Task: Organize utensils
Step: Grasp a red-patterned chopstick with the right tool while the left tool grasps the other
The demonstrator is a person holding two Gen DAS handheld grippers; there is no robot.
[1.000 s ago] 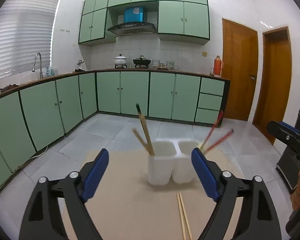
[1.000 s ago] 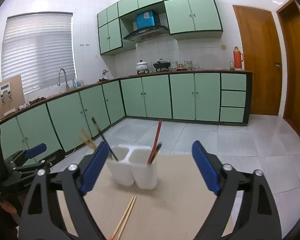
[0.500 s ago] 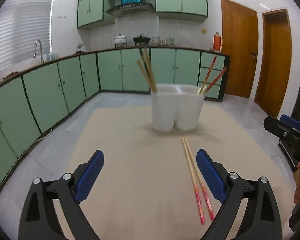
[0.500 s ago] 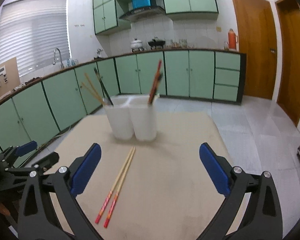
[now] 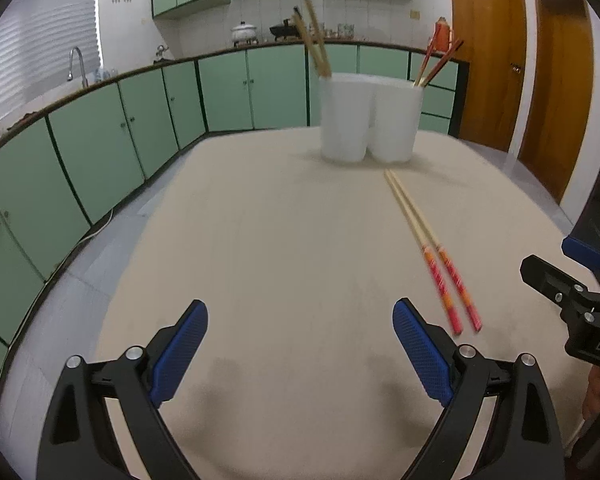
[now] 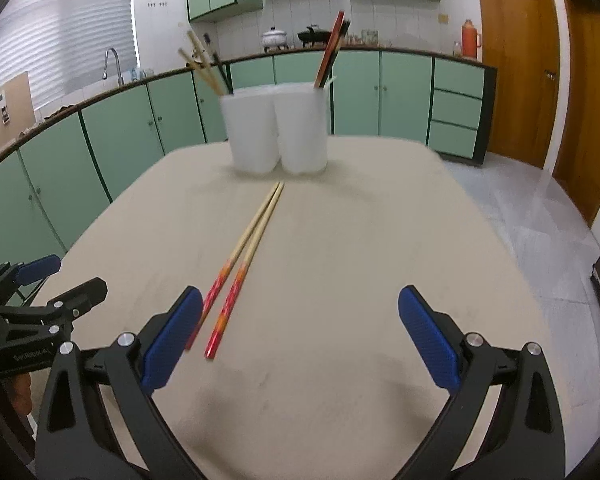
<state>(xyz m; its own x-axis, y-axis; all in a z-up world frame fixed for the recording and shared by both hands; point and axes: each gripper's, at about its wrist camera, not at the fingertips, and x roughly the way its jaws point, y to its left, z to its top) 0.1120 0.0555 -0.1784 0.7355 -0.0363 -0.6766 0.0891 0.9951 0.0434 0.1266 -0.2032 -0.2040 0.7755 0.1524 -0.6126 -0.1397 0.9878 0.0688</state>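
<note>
From the left wrist view, my left gripper (image 5: pixel 300 344) has its jaws spread wide with nothing between them, low over the beige table (image 5: pixel 260 240). The pair of chopsticks (image 5: pixel 430 246) lies flat at about two o'clock from my fingertips, outside the right-hand pad. Their long axis runs from the red painted ends near me, at roughly three o'clock, up toward twelve, with the bare wooden tips pointing at the white twin holder (image 5: pixel 370 118). That holder stands at twelve o'clock, near the far edge, with chopsticks already upright in both cups. The right gripper (image 5: pixel 580 276) shows at three o'clock.

From the right wrist view, my right gripper (image 6: pixel 300 332) is also wide open and empty. The same pair sits at about eleven o'clock; the red ends are just beside my left-hand pad, one partly hidden behind it. The tips point toward the holder (image 6: pixel 276 132) at twelve.

What worries me: the sticks are thin, flat on the table and side by side, so a closing pad could catch only one, or nudge both and roll them apart. If both grippers go for the same red ends, I think they could collide.
</note>
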